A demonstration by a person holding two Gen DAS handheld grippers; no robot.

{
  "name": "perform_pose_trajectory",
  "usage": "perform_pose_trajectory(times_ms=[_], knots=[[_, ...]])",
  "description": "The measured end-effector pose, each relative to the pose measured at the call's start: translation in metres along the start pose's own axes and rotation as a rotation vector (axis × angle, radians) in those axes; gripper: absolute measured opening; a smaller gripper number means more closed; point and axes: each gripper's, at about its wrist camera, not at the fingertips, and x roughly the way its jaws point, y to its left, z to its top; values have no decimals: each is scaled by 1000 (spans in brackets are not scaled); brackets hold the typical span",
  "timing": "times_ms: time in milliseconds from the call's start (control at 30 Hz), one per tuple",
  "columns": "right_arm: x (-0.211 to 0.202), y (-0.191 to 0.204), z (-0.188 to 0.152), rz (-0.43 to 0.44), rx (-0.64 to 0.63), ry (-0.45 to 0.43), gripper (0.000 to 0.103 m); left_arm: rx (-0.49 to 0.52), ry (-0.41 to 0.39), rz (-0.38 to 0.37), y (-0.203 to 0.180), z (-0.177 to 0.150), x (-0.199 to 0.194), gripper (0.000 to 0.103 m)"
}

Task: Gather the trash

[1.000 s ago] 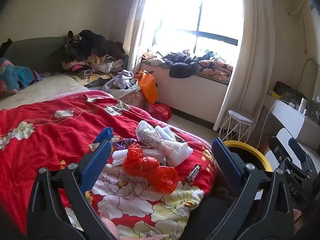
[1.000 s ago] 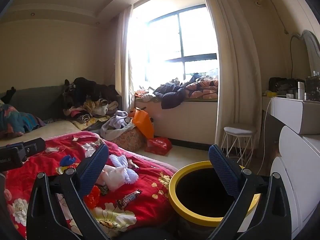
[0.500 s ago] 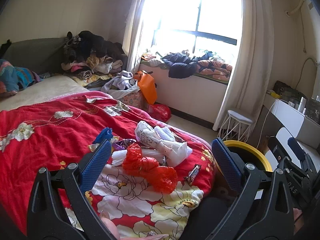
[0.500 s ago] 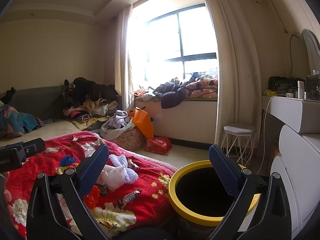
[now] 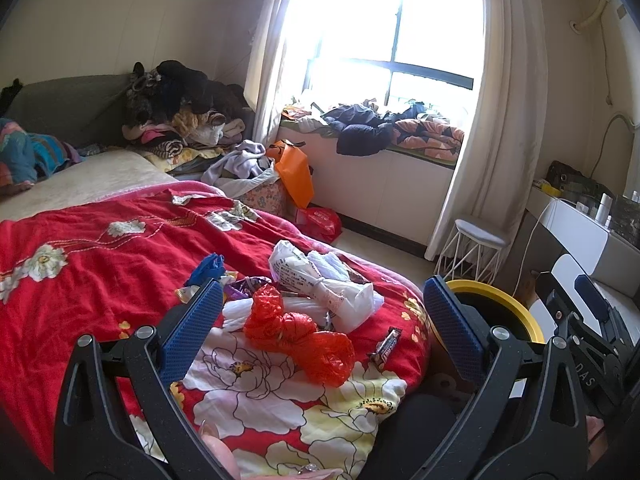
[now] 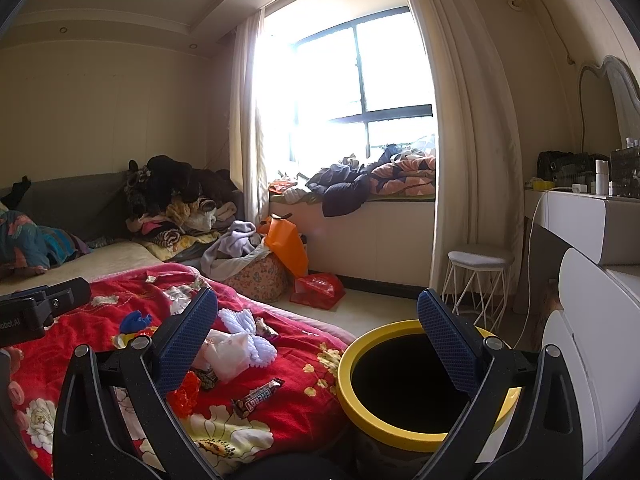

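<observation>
- Fingers: the left gripper (image 5: 318, 318) has its fingers (image 5: 191, 326) spread wide with nothing between them, held over the litter on the bed; the right gripper (image 6: 318, 330) is likewise spread and empty, over the bin.
- Bin (image 6: 348, 390): yellow-rimmed, dark inside, standing on the floor just beside the bed's corner.
- Orange bag (image 5: 298, 334): crumpled thin plastic, nearest the left fingers; judged light, soft and slippery, best pinched at a bunched fold.
- Candy wrapper (image 5: 385, 345): flat and small, lying near the bed's edge; judged hard to lift off soft cloth, so take it by one end.
- White bags (image 5: 320, 286): printed, twisted plastic just behind the orange bag; light and yielding.
- Blue scrap (image 5: 208, 266): farther left on the cover.
- Bed (image 5: 80, 280): red flowered cover, soft, likely to sink under pressure.
- Room: stool (image 5: 478, 240), curtained window (image 5: 400, 40), clothes piled on the sill and at the headboard.
</observation>
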Motion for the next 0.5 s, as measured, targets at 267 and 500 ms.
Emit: perform_pose_trajectory(times_ms=[267, 500], knots=[[0, 0, -5, 2, 1, 1, 97, 0, 1, 0, 1, -1, 0, 93], [7, 4, -17, 8, 1, 11, 97, -3, 13, -11, 0, -3, 2, 93]])
